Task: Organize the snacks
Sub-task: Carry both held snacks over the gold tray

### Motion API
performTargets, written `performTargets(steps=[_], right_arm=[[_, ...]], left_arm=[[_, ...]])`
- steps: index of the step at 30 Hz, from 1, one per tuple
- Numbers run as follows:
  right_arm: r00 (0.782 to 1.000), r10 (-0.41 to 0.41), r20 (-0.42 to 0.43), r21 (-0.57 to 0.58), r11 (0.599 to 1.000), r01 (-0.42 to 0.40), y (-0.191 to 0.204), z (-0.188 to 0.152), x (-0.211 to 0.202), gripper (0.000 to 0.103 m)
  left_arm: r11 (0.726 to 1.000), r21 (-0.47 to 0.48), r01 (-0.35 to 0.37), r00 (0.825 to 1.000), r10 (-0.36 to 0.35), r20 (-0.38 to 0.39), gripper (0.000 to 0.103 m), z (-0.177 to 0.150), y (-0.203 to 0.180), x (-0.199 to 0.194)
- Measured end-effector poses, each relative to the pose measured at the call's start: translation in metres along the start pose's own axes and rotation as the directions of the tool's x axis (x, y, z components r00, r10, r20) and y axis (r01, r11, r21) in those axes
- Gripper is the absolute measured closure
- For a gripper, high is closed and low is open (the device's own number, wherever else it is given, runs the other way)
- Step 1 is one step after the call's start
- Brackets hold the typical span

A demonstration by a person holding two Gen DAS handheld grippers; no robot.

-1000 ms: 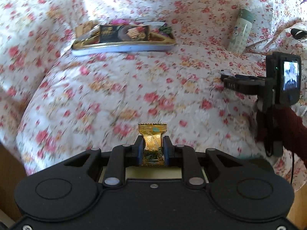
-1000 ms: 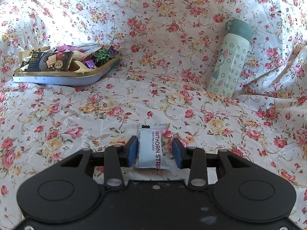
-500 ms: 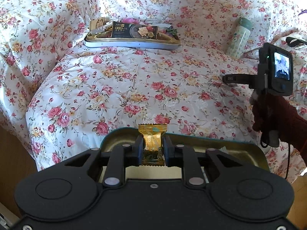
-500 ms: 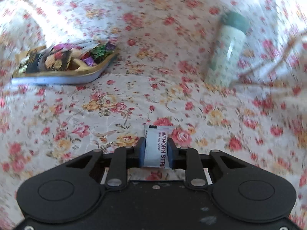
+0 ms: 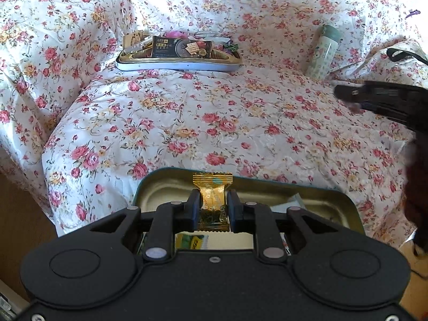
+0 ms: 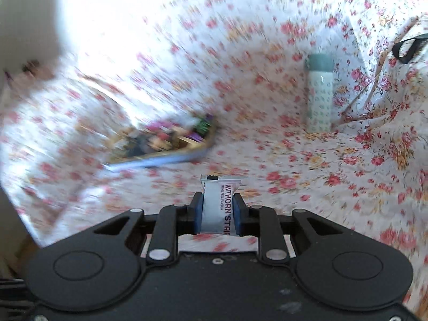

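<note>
On the left, the left gripper (image 5: 213,210) had its fingers closed on a gold-wrapped candy (image 5: 213,200). A second earlier only flowered bedspread (image 5: 187,123) lay beneath it; now it hung over the near tin (image 5: 345,203), a green-rimmed, gold-lined tray at the bed's edge with a few packets already inside. That suggested the candy was about to be dropped there.

Further along, the far tin (image 5: 179,62) sat heaped with mixed snacks near the back of the bed, with the patterned bottle (image 5: 325,50) standing well apart to its right.

On the right, the right gripper (image 6: 218,212), open around its packet a second before, was pinched shut on the white hawthorn strip packet (image 6: 218,208) and swinging, its view blurred. Likely that packet was headed for the near tin too.

Count: two tins, one bottle, two grippers, one snack in each.
</note>
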State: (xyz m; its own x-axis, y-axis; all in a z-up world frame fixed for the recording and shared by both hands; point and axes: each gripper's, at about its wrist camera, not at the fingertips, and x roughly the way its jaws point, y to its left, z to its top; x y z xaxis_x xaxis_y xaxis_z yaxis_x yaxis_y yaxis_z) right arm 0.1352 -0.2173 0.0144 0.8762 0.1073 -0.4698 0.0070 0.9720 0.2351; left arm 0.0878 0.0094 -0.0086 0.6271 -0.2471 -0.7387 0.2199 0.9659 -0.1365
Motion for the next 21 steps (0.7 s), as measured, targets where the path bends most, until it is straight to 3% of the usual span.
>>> performTargets(steps=[4, 8, 12, 15, 21], right_arm=[[0.996, 0.062, 0.063, 0.051, 0.997, -0.065, 0.013, -0.020, -0.052, 0.079], [0.994, 0.052, 0.095, 0.064, 0.996, -0.058, 0.023, -0.043, -0.093, 0.079], [0.998, 0.019, 0.067, 0.084, 0.996, -0.025, 0.026, -0.065, -0.107, 0.079], [0.999, -0.038, 0.019, 0.095, 0.995, 0.036, 0.026, -0.079, -0.106, 0.079], [0.995, -0.065, -0.071, 0.082, 0.994, 0.070, 0.031, -0.100, -0.095, 0.078]], left_arm=[[1.000, 0.008, -0.021, 1.000, 0.021, 0.010, 0.075, -0.004, -0.005, -0.011], [0.997, 0.011, -0.073, 0.997, 0.072, 0.021, 0.075, -0.006, -0.010, -0.020], [0.996, 0.030, -0.084, 0.996, 0.084, 0.010, 0.075, -0.004, -0.013, -0.016], [0.994, 0.043, -0.100, 0.995, 0.100, 0.000, 0.075, -0.002, -0.016, -0.009], [0.990, 0.084, -0.110, 0.994, 0.111, -0.010, 0.075, 0.001, -0.025, 0.005]])
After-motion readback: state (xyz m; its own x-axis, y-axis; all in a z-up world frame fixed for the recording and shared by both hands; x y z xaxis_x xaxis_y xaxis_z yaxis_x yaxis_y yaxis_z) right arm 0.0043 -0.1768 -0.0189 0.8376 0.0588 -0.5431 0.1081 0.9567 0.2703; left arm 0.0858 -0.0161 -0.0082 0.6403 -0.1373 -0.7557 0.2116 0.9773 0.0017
